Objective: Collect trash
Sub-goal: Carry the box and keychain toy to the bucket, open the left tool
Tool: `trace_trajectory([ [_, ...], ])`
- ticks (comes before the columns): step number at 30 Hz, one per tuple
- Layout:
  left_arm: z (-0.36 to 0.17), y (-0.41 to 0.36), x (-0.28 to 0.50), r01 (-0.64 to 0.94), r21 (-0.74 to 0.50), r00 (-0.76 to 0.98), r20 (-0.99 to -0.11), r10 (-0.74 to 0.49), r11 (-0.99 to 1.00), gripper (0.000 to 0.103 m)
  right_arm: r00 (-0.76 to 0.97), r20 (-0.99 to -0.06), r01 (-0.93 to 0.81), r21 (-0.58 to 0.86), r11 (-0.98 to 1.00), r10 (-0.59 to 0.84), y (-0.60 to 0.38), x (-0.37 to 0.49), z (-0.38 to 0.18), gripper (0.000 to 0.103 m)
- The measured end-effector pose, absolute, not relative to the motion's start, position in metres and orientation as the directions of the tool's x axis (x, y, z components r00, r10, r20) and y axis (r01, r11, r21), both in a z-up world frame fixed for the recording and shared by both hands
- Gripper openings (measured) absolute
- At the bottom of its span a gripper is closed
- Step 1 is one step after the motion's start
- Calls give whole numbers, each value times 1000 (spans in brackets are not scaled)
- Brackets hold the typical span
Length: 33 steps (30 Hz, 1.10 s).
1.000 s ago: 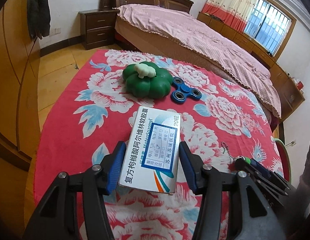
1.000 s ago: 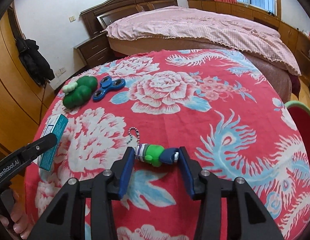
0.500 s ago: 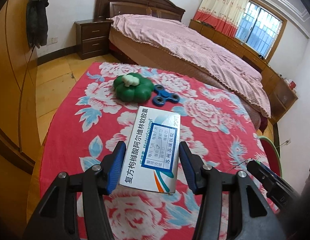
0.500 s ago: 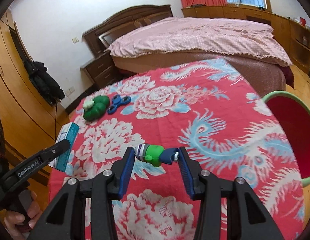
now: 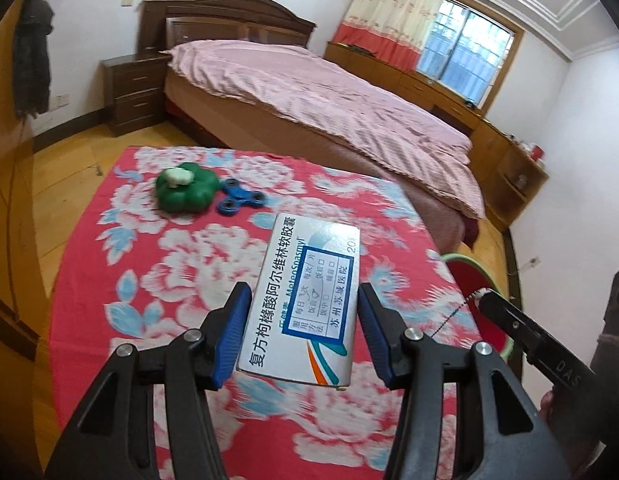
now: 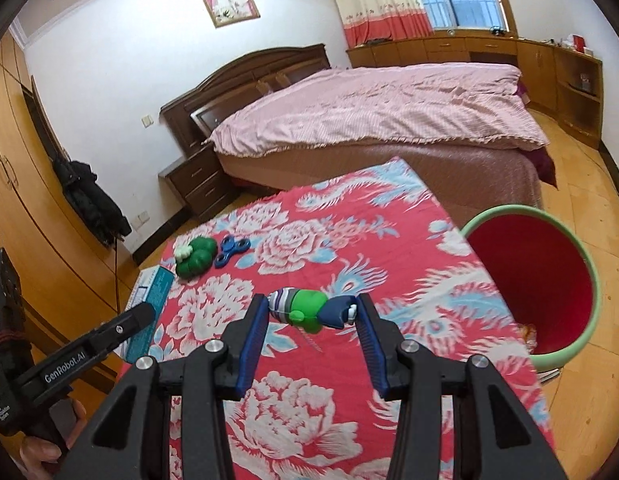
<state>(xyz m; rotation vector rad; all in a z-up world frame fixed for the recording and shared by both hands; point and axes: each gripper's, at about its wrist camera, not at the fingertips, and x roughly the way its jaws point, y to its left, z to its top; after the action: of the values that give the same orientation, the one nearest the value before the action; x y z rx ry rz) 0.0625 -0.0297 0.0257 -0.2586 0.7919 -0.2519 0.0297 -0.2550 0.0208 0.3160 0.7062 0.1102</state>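
Left gripper (image 5: pixel 301 332): clamps medicine box (image 5: pixel 309 300), lower centre.
Right gripper (image 6: pixel 311 330): clamps toy figure (image 6: pixel 309 308), centre.
Bin (image 6: pixel 589 268): right edge.

My left gripper (image 5: pixel 301 332) tilts downward, jaws clamped on a medicine box (image 5: pixel 307 304); my right gripper (image 6: pixel 313 332) tilts likewise, jaws pinching a small toy figure (image 6: pixel 311 310) endwise.
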Motion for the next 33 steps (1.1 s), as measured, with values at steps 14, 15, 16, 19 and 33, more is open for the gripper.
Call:
trace_trajectory([
  [14,40,-104,66,273,-324,608,-672,-424,906,54,795,-591,102,350,931,136,-324,16,37,47],
  [15,40,-108,67,280,-324,604,-673,-428,904,54,797,-590,112,351,930,127,-331,16,37,47],
  [16,40,-115,69,292,-325,597,-673,-437,899,54,799,-589,122,353,928,120,-337,16,37,47],
  [19,39,-132,74,322,-322,582,-674,-455,890,54,800,-592,149,357,922,100,-354,15,36,47],
  [33,20,-233,108,467,-315,473,-700,-535,826,54,750,-661,313,367,876,9,-437,26,1,47],
])
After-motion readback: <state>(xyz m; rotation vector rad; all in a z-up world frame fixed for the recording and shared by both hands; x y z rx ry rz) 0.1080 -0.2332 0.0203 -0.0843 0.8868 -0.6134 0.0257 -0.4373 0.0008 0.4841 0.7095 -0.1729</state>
